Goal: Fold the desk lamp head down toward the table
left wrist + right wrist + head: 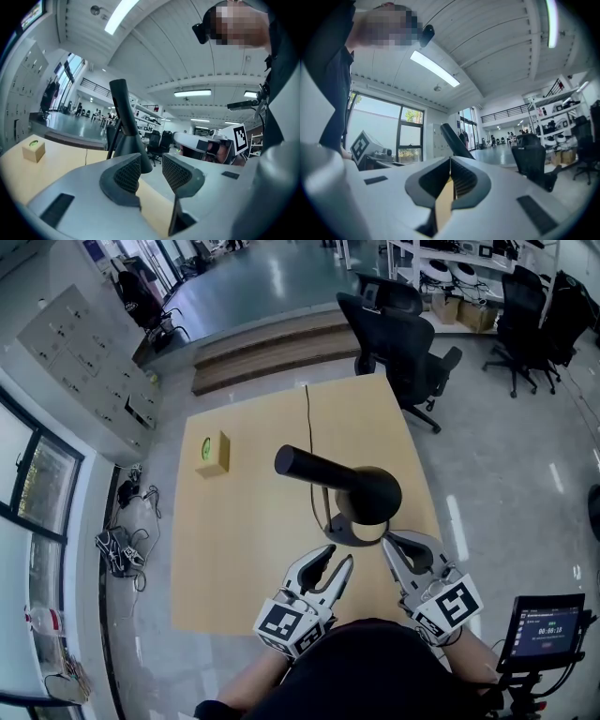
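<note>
A black desk lamp (361,495) stands on the wooden table (244,549) near its front right. The lamp's round base sits close to me, and its cone and long tube (305,466) slant up toward the left. My left gripper (337,560) hovers just left of the base, open, with nothing between its pads. In the left gripper view the lamp (124,123) rises just beyond the left gripper (150,171). My right gripper (390,544) is just right of the base with its tips together and holds nothing. In the right gripper view the tube (453,140) shows beyond the right gripper (451,180).
A small wooden box with a green disc (213,454) sits at the table's left, also seen as the box (33,151). A thin black cable (308,427) runs from the lamp to the far edge. Black office chairs (398,334) stand beyond the table. A tablet on a stand (546,624) is at my right.
</note>
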Demonstrator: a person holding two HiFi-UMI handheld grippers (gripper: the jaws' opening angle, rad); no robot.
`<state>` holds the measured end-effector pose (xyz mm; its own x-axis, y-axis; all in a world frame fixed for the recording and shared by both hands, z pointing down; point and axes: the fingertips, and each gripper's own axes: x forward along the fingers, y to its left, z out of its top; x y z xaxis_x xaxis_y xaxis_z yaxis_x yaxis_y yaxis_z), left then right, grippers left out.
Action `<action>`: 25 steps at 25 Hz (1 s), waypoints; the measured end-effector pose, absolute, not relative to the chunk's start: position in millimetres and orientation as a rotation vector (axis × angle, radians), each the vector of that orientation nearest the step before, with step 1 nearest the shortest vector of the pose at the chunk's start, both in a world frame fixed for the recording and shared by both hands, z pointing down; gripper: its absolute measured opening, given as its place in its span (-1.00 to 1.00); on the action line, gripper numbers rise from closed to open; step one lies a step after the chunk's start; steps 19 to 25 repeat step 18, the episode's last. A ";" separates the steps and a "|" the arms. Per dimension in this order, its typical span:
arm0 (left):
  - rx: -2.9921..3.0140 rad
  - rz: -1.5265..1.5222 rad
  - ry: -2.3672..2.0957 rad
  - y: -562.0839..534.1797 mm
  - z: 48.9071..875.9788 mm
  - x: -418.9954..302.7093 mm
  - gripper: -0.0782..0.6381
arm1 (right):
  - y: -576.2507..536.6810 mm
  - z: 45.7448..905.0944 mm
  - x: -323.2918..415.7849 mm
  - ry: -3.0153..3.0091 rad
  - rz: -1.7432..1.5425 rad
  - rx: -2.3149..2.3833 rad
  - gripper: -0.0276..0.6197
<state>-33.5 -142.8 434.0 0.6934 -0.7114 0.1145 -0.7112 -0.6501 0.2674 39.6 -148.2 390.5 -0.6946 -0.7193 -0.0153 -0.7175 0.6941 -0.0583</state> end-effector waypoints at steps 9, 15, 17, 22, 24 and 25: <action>2.620 0.009 -1.133 -142.9 433.8 -34.4 -0.37 | -150.4 391.0 42.5 2.854 -0.073 -1.231 -0.90; 2.616 0.000 -1.141 -145.0 433.2 -36.1 -0.37 | -150.5 394.6 45.7 2.849 -0.099 -1.236 -0.90; 2.616 -0.001 -1.137 -144.4 433.8 -35.2 -0.37 | -150.0 394.2 46.2 2.847 -0.102 -1.234 -0.90; 2.617 -0.001 -1.134 -144.0 434.2 -34.5 -0.37 | -149.7 393.9 46.5 2.846 -0.102 -1.232 -0.90; 2.617 -0.001 -1.134 -144.0 434.2 -34.5 -0.37 | -149.7 393.9 46.5 2.846 -0.102 -1.232 -0.90; 2.617 -0.001 -1.134 -144.0 434.2 -34.5 -0.37 | -149.7 393.9 46.5 2.846 -0.102 -1.232 -0.90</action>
